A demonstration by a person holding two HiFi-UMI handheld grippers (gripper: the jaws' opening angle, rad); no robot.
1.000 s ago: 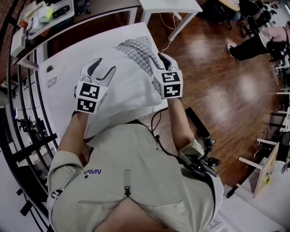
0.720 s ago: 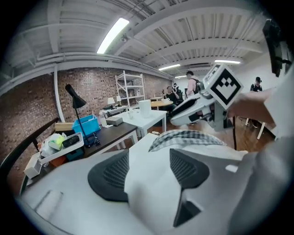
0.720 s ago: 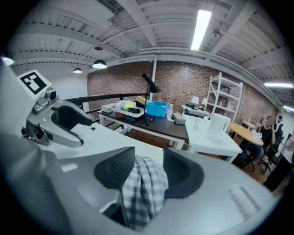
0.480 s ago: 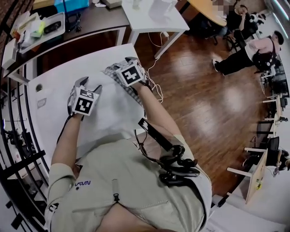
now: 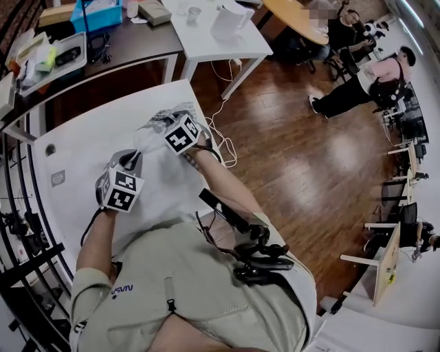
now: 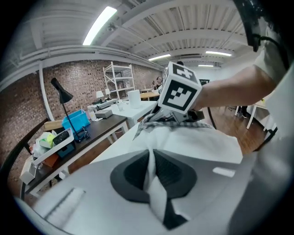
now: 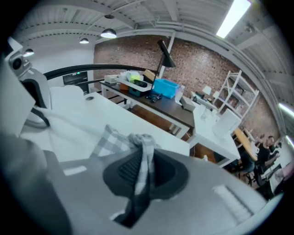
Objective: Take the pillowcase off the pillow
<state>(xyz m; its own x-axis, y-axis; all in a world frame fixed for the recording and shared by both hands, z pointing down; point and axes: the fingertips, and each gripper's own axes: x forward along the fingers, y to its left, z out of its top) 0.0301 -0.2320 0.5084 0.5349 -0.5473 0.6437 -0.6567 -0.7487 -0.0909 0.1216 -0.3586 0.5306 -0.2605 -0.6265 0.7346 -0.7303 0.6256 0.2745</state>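
Floor: brown, shiny wood. It fills the right side of the head view.
Table: big and white, right in front of the person.
Dark desk: behind the table, with a blue box on it.
Pillow: white and puffy. It lies on the table, close to the person's body.
White cloth: the pillow's smooth outside. One fold of it is pulled up into a thin ridge.
Checked cloth: grey and white squares, at the far end of the pillow. It is all bunched up. I cannot tell if this cloth or the white one is the pillowcase.
Left gripper: on the near part of the pillow. Its jaws have just been closing, and now they pinch the ridge of white cloth tight between the dark pads.
Right gripper: at the far end of the pillow, past the left one. Its jaws have just been closing too, and now they pinch a twist of the checked cloth.
Lamp: thin and black, standing by the brick wall.
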